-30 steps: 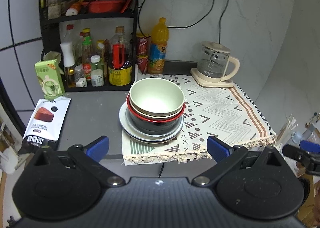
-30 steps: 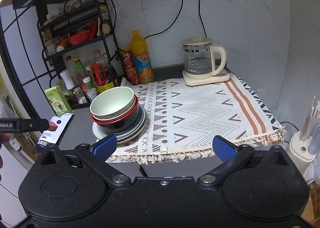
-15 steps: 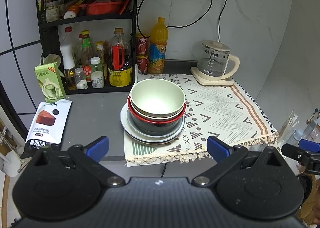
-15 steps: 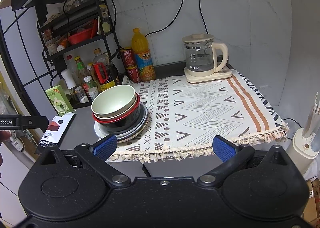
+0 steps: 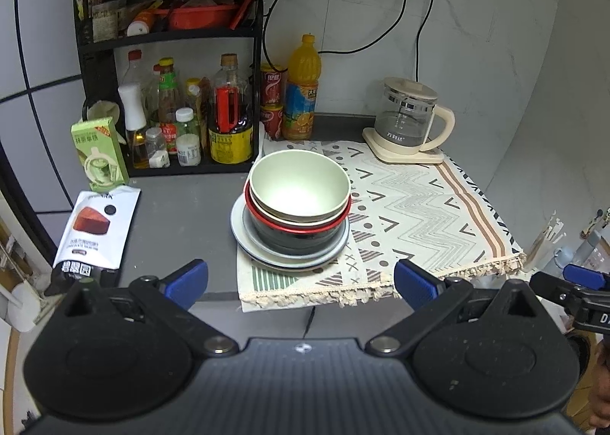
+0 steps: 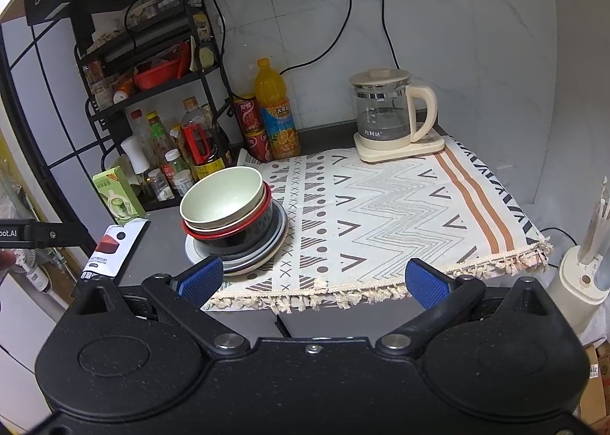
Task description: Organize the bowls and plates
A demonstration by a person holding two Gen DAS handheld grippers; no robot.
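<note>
The counter (image 5: pixel 179 214) is a flat dark grey slab across the middle of the left view. The woven mat (image 5: pixel 411 206), pale with zigzag print and a fringed front edge, lies soft over its right part.

The stack (image 5: pixel 295 214) sits at centre frame in the left view and centre left in the right view, half on the mat's left edge and half on bare counter. At the bottom are wide shallow plates (image 5: pixel 244 240), pale with a grey rim, smooth and glazed. In them nests a dark bowl (image 5: pixel 293 238) with a red rim, and on top a pale green bowl (image 5: pixel 301 189), matte, round and deep. Another pale rim shows between the two, though I cannot count the pieces.

Judging by look, all are rigid and probably slick. The plates seem heavy and breakable, while the top bowl may be lighter. Its exposed rim, standing clear above the rest, is the natural place to pinch, one finger inside and one outside. The plates offer only a thin low lip.

The left gripper (image 5: pixel 301 280) hangs near the counter's front edge, lower centre, jaws spread wide and empty. The right gripper (image 6: pixel 314 278) does likewise in its own view, spread and holding nothing.
</note>
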